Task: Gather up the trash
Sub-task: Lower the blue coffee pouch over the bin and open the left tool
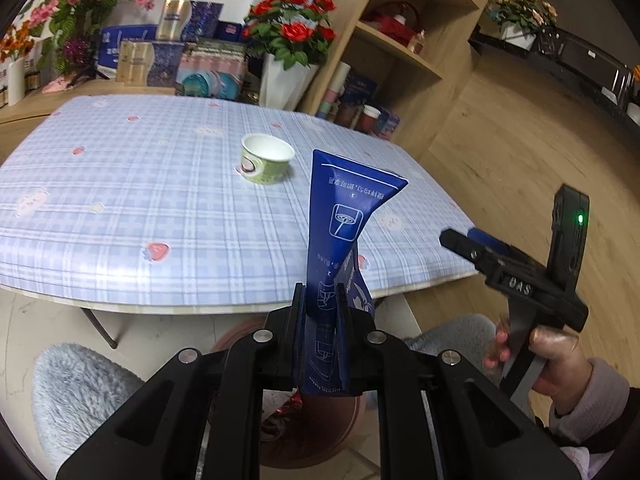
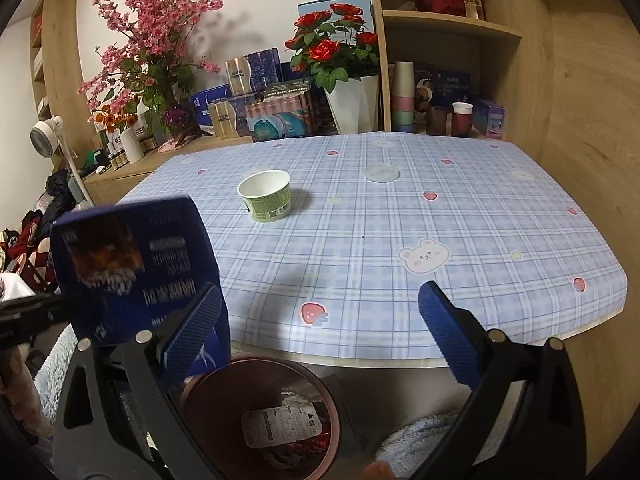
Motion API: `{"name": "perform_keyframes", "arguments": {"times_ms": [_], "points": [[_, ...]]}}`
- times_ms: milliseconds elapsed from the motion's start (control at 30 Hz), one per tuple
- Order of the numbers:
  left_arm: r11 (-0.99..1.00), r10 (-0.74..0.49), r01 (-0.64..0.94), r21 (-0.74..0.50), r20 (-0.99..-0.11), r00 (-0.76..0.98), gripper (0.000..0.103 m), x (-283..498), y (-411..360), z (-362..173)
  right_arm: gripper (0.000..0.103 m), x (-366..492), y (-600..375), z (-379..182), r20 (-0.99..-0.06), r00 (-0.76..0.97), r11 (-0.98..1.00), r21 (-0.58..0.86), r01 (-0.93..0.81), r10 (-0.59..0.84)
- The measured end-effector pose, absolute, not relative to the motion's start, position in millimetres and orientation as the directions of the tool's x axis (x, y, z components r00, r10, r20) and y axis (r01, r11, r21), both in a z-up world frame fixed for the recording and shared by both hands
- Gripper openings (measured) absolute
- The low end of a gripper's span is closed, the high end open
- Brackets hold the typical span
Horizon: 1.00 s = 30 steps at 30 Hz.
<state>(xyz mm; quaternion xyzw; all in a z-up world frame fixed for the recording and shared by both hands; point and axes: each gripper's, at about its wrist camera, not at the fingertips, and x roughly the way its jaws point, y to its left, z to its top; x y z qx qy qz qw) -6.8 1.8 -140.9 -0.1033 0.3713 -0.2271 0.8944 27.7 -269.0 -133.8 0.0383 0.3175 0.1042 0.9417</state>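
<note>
Between our left gripper's [image 1: 320, 300] clenched fingers stands the crumpled blue foil packet [image 1: 344, 216], held above the round brown plastic bin [image 2: 260, 416] so it can drop in; that bin already holds a labelled wrapper [image 2: 280, 426]; our right gripper [image 2: 320, 336] hangs spread wide, grasping nothing; on the checked blue counter [image 2: 400, 220] a green paper cup [image 2: 266, 196] sits upright, seemingly empty.
</note>
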Motion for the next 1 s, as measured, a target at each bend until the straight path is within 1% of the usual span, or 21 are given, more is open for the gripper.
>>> {"name": "perform_keyframes", "arguments": {"times_ms": [300,367,400,467,500,533,567,633,700,733,833,1000], "points": [[0.854,-0.519,0.383,-0.354,-0.647,0.559,0.014,-7.2,-14.2,-153.5,0.097,29.3,-274.3,-137.7,-0.6,0.771,0.976,0.151,-0.155,0.215],[0.849,-0.525,0.385,-0.361,-0.658,0.54,0.014,-5.3,-16.2,-157.0,0.097,29.1,-274.5,-138.7,-0.601,0.77,0.977,0.151,-0.153,0.214],[0.849,-0.526,0.382,-0.365,-0.662,0.534,0.017,-5.3,-17.0,-158.9,0.098,28.9,-274.3,-139.1,-0.601,0.77,0.977,0.15,-0.154,0.214],[0.85,-0.526,0.368,-0.378,-0.66,0.536,0.033,-3.6,-14.5,-160.5,0.097,28.5,-274.4,-139.5,-0.601,0.771,0.977,0.148,-0.152,0.211],[0.852,-0.522,0.364,-0.376,-0.657,0.543,0.045,-3.3,-13.4,-160.1,0.097,28.2,-274.6,-140.1,-0.601,0.771,0.977,0.148,-0.152,0.211],[0.86,-0.51,0.355,-0.368,-0.652,0.561,0.05,-2.7,-10.8,-159.1,0.097,28.2,-274.7,-140.2,-0.601,0.771,0.977,0.148,-0.152,0.211],[0.865,-0.501,0.347,-0.362,-0.65,0.571,0.052,-1.9,-8.4,-158.3,0.097,28.2,-274.6,-140.1,-0.601,0.771,0.977,0.148,-0.151,0.211],[0.879,-0.477,0.316,-0.358,-0.643,0.599,0.068,1.1,0.1,-156.7,0.097,28.3,-274.8,-140.1,-0.6,0.772,0.977,0.149,-0.151,0.211],[0.888,-0.458,0.288,-0.358,-0.636,0.622,0.076,2.8,7.8,-155.2,0.097,28.5,-275.4,-142.5,-0.601,0.772,0.977,0.151,-0.148,0.21],[0.895,-0.443,0.271,-0.355,-0.635,0.633,0.083,5.0,11.6,-154.3,0.097,28.7,-275.8,-143.3,-0.6,0.771,0.976,0.157,-0.149,0.214],[0.91,-0.408,0.237,-0.341,-0.622,0.668,0.095,10.9,19.9,-150.3,0.097,31.7,-279.2,-146.2,-0.598,0.768,0.972,0.178,-0.151,0.229],[0.929,-0.366,0.231,-0.289,-0.62,0.694,0.097,24.3,23.7,-144.1,0.097,42.7,-284.4,-150.5,-0.617,0.754,0.973,0.189,-0.132,0.223]]}}
